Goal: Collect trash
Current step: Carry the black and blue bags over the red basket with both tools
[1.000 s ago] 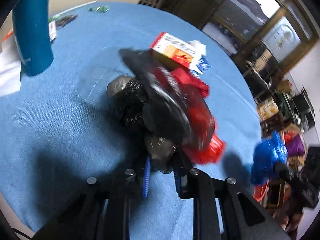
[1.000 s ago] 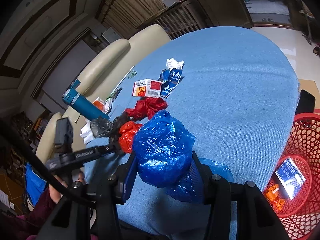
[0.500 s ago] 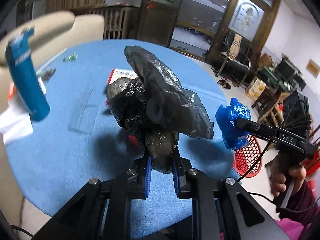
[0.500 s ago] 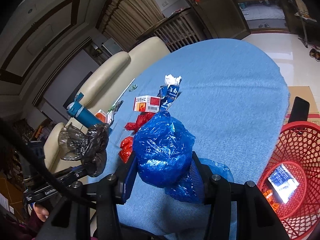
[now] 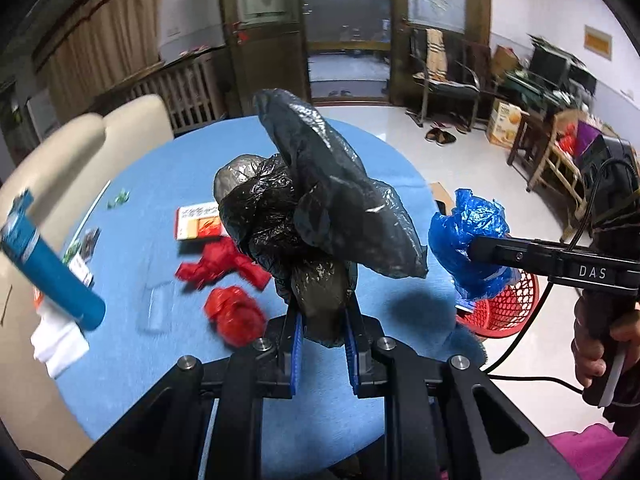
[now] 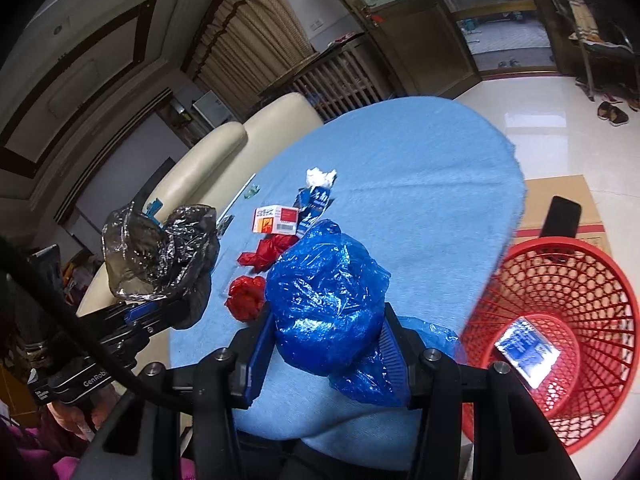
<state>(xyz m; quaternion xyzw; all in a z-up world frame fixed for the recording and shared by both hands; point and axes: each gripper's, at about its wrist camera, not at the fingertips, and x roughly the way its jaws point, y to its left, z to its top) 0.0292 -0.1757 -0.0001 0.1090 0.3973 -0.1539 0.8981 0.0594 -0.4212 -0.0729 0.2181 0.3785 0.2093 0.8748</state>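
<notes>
Left gripper [image 5: 320, 330] pinched the light, crumpled black bag [image 5: 316, 216]; right gripper [image 6: 326, 350] clamped the soft blue bag [image 6: 324, 300], lower centre.

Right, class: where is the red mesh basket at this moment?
The red mesh basket stands on the floor at the lower right of the right wrist view, beside the blue table, just right of the blue bag.

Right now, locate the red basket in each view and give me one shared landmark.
Left wrist: red basket at right of centre, mostly hidden behind the blue bag.
Right wrist: lower right, on the floor beside the table.
Shared landmark: the orange-and-white box on the table.
</notes>
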